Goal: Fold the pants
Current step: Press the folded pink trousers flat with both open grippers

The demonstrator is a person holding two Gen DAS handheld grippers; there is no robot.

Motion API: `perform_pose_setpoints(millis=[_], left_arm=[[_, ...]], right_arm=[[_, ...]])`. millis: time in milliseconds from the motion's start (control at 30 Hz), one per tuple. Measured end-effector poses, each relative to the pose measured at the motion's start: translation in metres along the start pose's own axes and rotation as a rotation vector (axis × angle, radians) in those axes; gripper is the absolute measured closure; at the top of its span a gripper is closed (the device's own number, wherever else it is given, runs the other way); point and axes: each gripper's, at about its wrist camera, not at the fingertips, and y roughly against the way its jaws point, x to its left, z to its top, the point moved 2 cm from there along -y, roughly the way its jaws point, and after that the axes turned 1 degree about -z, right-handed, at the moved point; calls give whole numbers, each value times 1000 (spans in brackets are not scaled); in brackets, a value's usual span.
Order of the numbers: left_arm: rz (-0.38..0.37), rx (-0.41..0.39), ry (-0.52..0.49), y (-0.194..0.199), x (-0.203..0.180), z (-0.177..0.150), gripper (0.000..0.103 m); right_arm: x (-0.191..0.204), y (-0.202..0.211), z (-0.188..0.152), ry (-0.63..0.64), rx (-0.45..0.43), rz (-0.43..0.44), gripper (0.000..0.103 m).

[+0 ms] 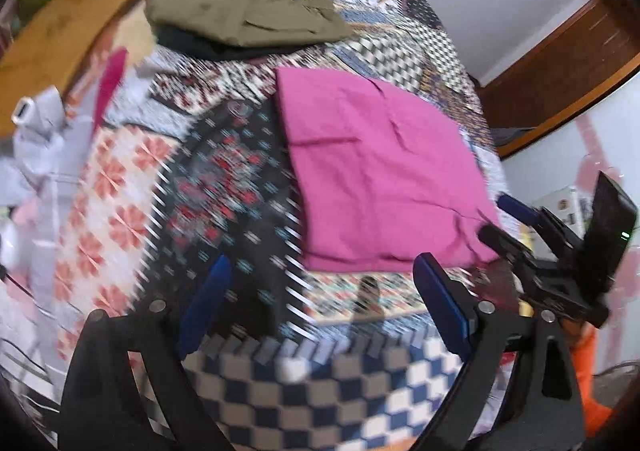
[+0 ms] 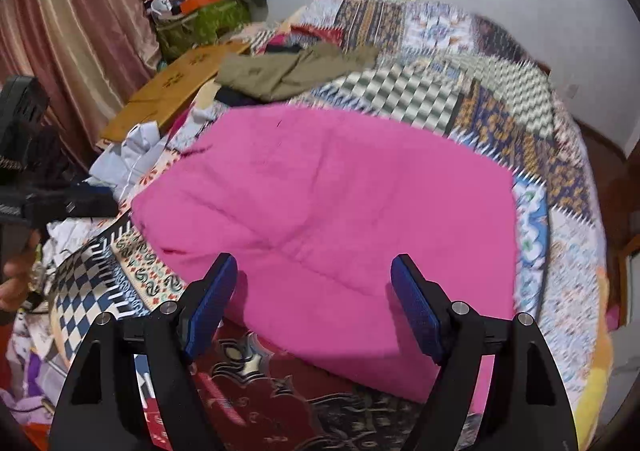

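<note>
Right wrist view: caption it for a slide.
Open right gripper poised over folded pink pants on a patchwork quilt.

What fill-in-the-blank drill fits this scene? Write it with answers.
The folded pants on the patchwork bedspread are ____.
Both grippers, left and right, have their jaws ____.
The crumpled garment farther up the bed is ____ in colour.
Beside the bed lies a flat piece of ____.

Answers: pink; open; olive; cardboard
</note>
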Motion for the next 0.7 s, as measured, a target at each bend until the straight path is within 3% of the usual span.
perform_pose_setpoints(millis=[100,200,333,433,700], left_arm=[[-51,35,19,-5,-10,-8,9],[-48,38,18,-9,-20,-11,9],[-140,76,67,-16,-30,-12,11],[-117,75,71,-23,-36,-9,11],[-187,46,223,-45,-21,11,11]], right_arm=[[-10,-2,-1,-5,-5,-39,27],[-21,-15,-10,-26,47,-47,27],[-32,-16,-21,-71,46,15,27],[-32,-16,-23,-74,41,28,27],[-34,-17,-25,-74,37,50,27]])
